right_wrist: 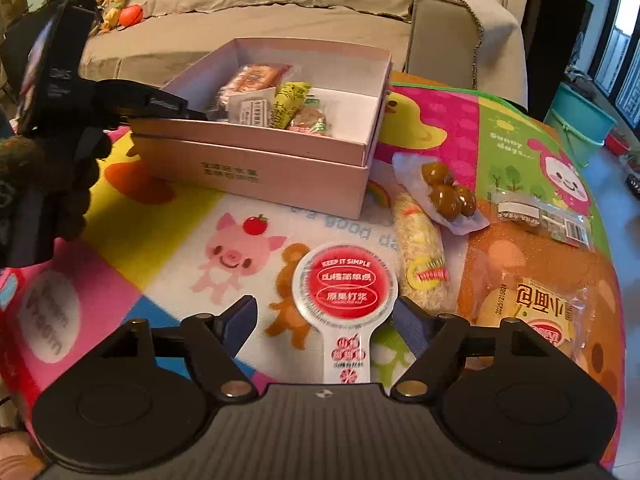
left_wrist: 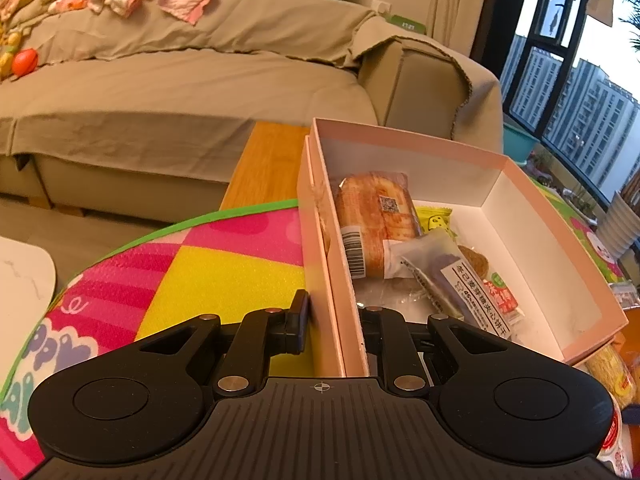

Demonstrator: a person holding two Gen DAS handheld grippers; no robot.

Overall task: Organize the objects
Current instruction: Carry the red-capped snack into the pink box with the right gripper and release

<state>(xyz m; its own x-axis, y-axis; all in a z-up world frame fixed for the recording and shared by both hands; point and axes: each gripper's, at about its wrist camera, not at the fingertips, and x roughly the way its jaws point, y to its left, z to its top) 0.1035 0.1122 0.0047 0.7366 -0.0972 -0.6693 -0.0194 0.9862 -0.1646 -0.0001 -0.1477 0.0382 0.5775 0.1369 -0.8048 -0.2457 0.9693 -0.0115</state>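
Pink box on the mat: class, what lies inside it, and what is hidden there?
Inside the pink box lie wrapped snacks: a bread packet, a yellow packet and a purple biscuit packet. They overlap, so anything beneath them cannot be seen.

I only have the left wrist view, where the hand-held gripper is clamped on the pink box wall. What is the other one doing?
Observer: The right hand-held gripper is open, its jaws either side of a round red-and-white snack packet on the mat.
Operator: Anything else outside the box?
Observer: Yes, a bag of brown chestnuts lies just right of the pink box.
Operator: More?
Observer: A rice roll lies beside the packet.
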